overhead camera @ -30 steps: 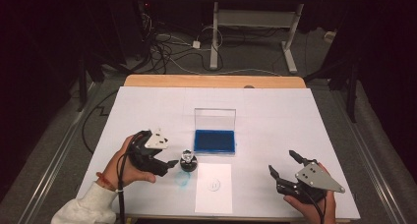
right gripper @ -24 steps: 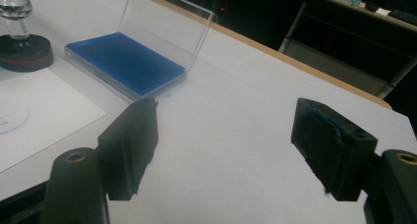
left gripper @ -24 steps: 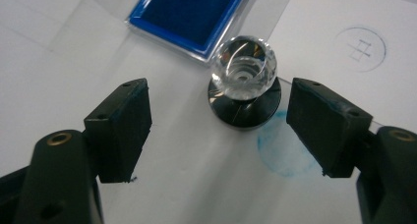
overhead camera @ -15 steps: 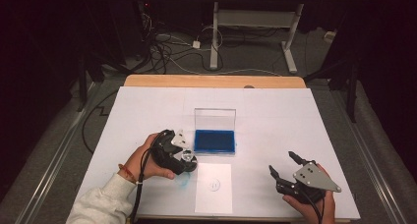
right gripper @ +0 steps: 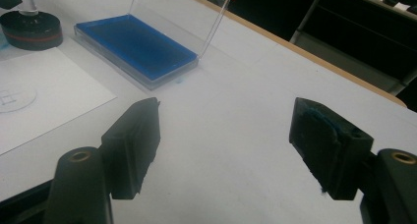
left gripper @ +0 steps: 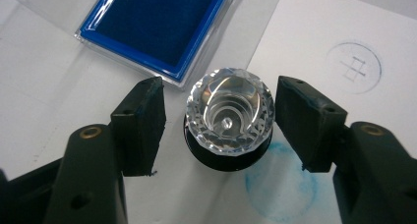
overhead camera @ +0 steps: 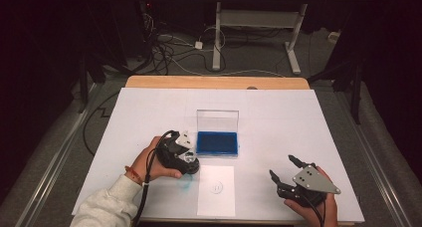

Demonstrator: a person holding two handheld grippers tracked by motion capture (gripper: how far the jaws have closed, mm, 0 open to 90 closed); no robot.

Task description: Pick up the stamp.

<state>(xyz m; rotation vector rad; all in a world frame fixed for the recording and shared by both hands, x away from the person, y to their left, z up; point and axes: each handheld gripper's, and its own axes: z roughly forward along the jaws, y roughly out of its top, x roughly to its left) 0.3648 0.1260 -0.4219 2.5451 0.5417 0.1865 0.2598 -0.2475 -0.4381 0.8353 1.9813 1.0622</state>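
Stamp now sits between the closing, not yet touching left gripper jaws.

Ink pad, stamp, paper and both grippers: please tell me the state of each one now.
Ink pad: lid open, standing upright at its far edge.
Stamp: upright on the table, between the left jaws, a gap on each side.
Paper: flat, bears one round print.
Left gripper: jaws have just been closing around the stamp, not yet pressing.
Right gripper: open, empty.
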